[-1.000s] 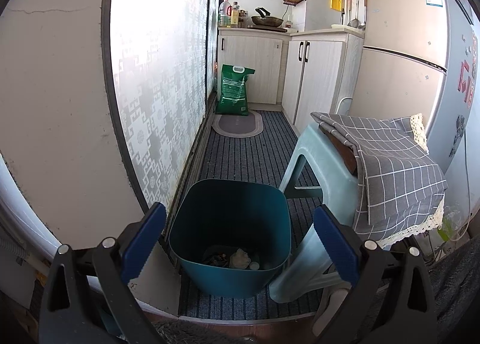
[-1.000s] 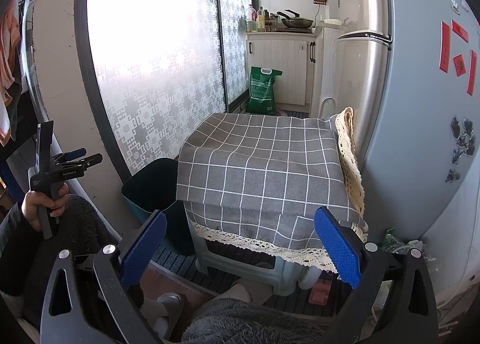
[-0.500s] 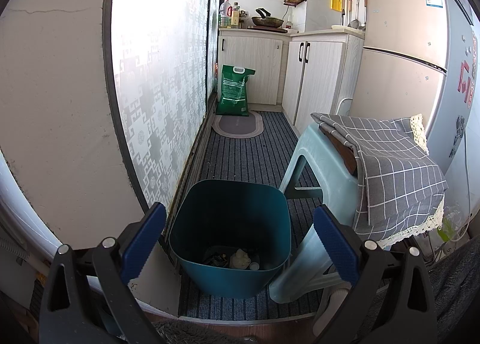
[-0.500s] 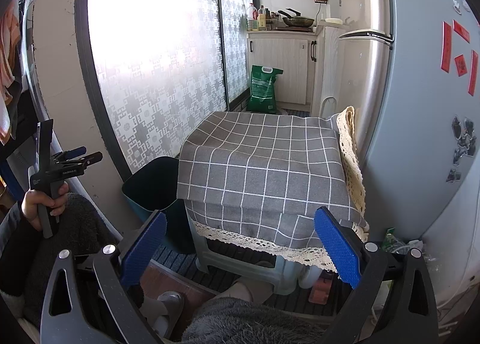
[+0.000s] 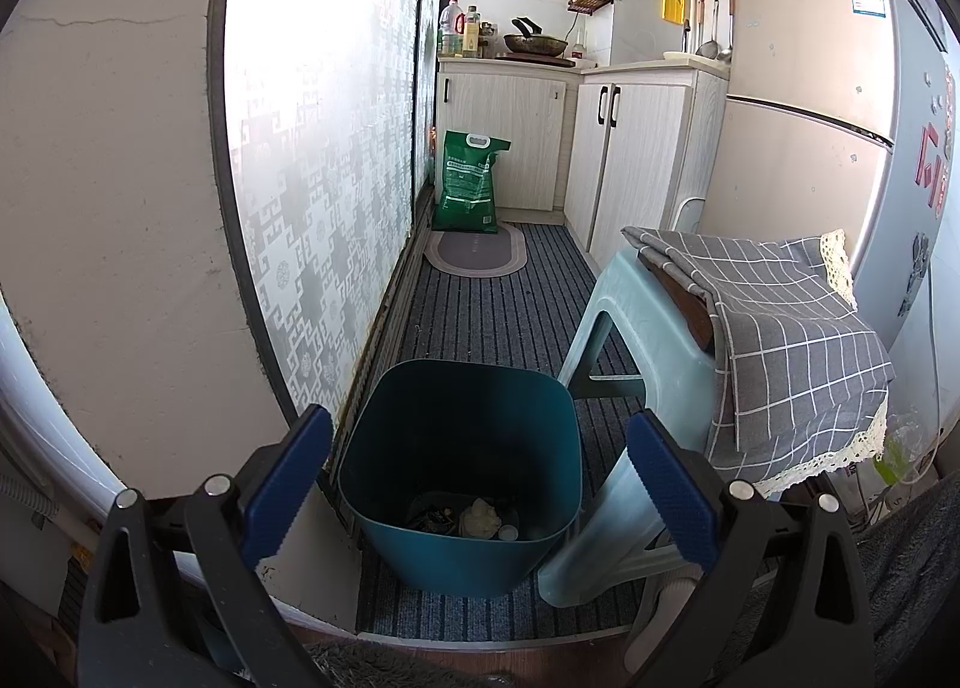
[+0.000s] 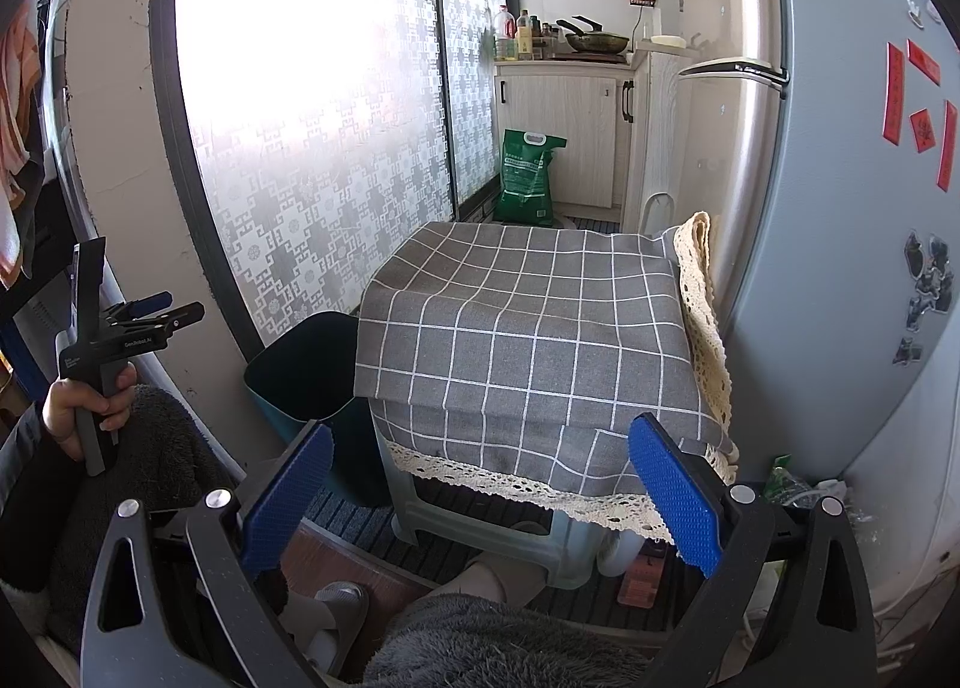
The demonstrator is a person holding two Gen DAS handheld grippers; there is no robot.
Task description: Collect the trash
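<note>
- Left wrist view: left gripper point(image 5: 477, 484) spread wide, empty, above the bin point(image 5: 462, 484); trash point(image 5: 480, 517) lies at its bottom.
- Right gripper point(image 6: 480, 487) gapes wide, empty, facing the cloth point(image 6: 528, 328) on the stool point(image 6: 480, 526).

Dark teal square plastic bin point(image 5: 462, 472): mouth uncovered, open from above; scraps only at the bottom. Pale green plastic stool point(image 5: 636, 364) draped in grey checked cloth point(image 6: 528, 328): just beside bin's right wall. Frosted patterned sliding door point(image 5: 336, 178): close on bin's left. Striped grey floor mat point(image 5: 498, 316): clear lane behind bin to the cabinets.
</note>
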